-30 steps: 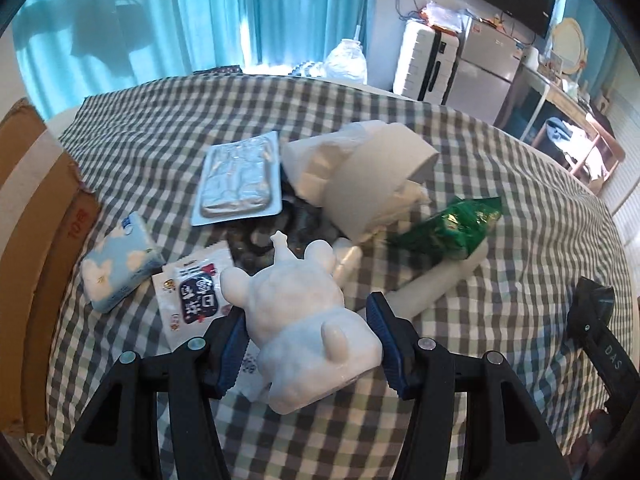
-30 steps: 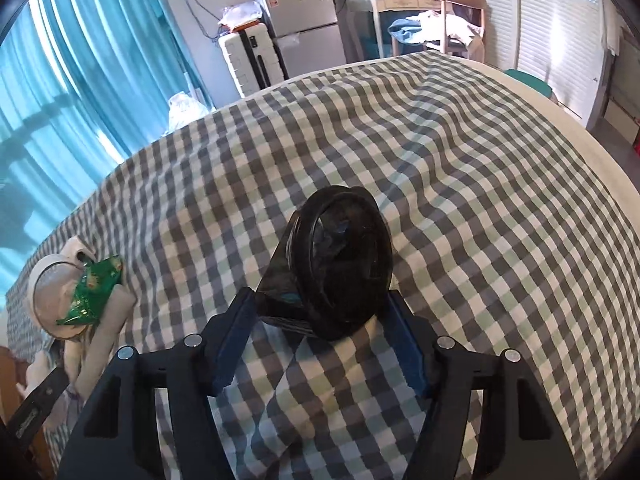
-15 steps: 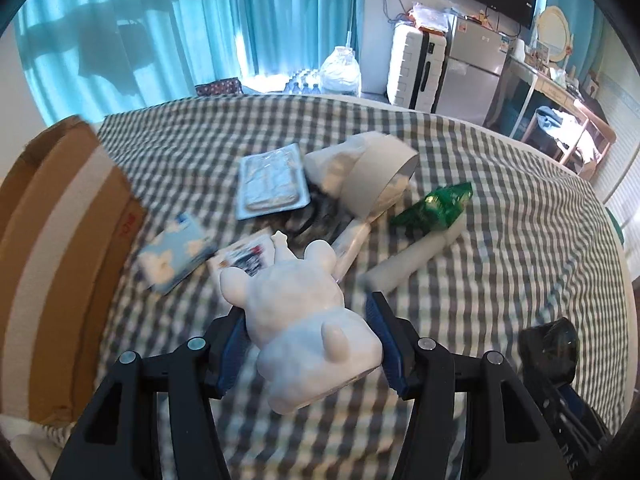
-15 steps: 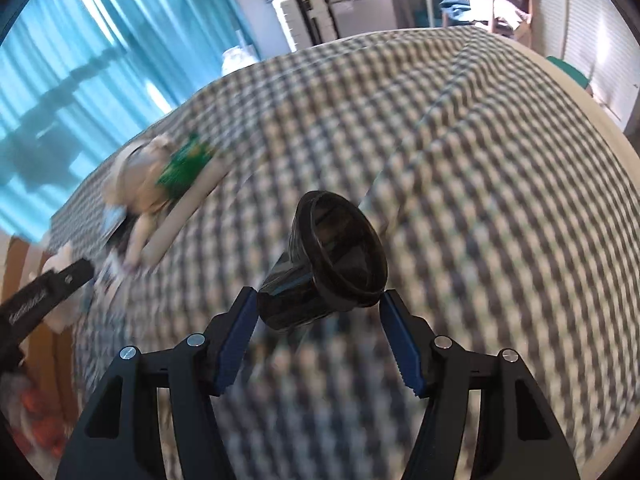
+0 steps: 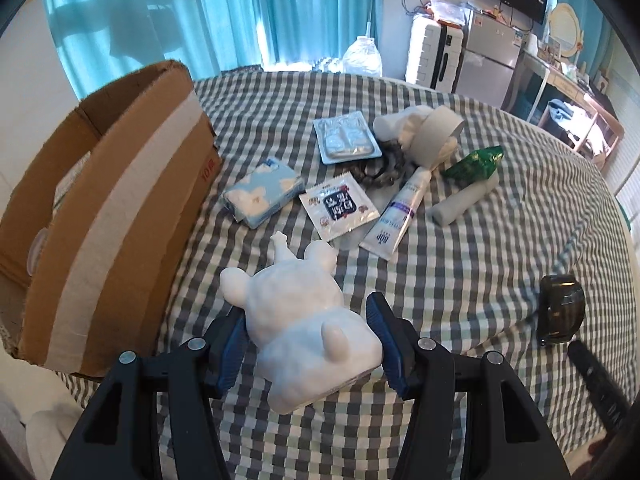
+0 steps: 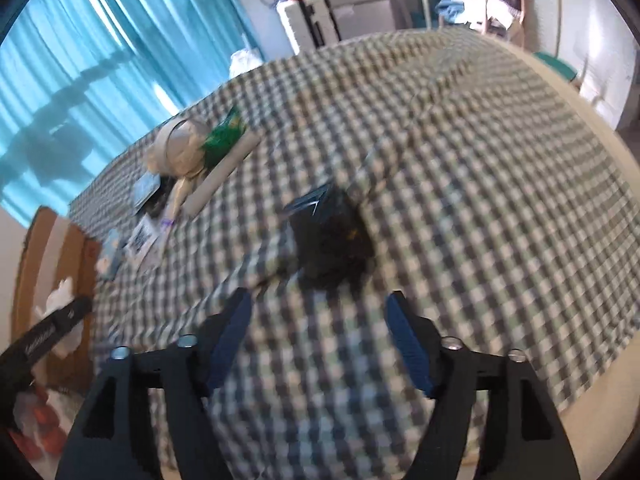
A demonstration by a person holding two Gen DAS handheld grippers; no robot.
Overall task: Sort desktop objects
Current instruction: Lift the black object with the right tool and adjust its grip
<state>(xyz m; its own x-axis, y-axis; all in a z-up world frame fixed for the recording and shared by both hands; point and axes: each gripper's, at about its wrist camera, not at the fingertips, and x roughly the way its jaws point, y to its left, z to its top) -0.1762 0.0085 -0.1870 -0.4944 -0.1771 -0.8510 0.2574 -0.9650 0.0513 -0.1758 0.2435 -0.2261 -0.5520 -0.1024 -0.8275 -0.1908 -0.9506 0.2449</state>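
The left gripper (image 5: 306, 344) is clamping a white, knobbly toy animal (image 5: 304, 320); the right gripper (image 6: 318, 320) is opening, empty, behind a dark roll (image 6: 330, 246).

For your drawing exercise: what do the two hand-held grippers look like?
Both match: the left hand-held gripper and right hand-held gripper have black angular fingers with triangular cut-outs, silver screws and blue pads. White lettering, unreadable here, marks one side.

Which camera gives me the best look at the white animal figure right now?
The left wrist view. The white animal figure fills the near foreground, sharp, clamped between the left tool's blue pads. In the right wrist view only a small blurred white bit shows at the far left, by the cardboard box.
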